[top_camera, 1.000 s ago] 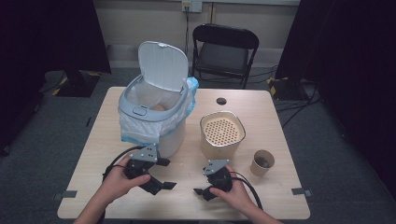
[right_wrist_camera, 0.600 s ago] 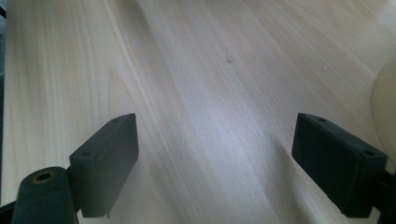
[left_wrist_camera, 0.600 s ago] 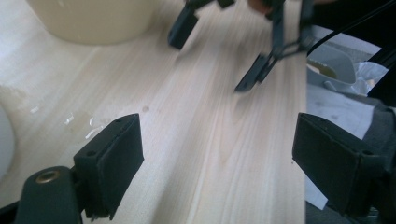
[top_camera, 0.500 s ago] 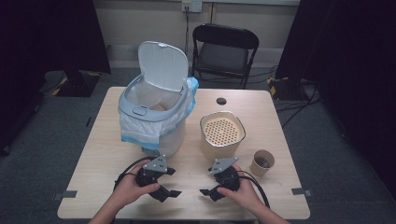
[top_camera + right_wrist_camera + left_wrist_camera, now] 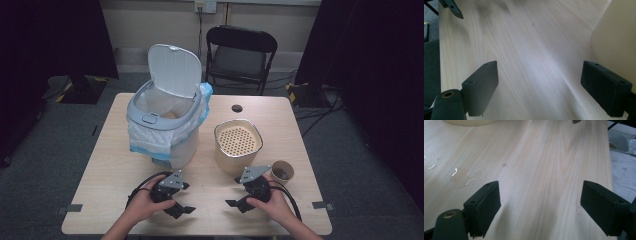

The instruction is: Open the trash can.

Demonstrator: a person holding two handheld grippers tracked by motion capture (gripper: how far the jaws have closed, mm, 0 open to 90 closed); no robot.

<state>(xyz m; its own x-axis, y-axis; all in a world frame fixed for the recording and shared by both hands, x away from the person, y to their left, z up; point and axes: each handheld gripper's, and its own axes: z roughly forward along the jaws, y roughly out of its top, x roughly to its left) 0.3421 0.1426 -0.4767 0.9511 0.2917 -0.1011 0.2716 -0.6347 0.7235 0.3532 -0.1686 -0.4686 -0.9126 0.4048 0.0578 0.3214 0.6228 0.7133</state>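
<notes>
high view: both grippers rest low near the table's point(image 5: 110, 165) front edge, the left gripper point(image 5: 184, 210) and the right gripper point(image 5: 231, 203) holding nothing; the cream canister point(image 5: 238, 145) stands just beyond the right one.

left gripper view: jaws spread over bare wood.

right gripper view: jaws spread, canister wall point(image 5: 616, 37) close alongside; probably approach it squarely before closing.

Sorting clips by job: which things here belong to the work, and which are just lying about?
Probably in the job: bin, its bag, beige pot, paper cup, left gripper, right gripper.
Lying about: chair, black disc.
</notes>
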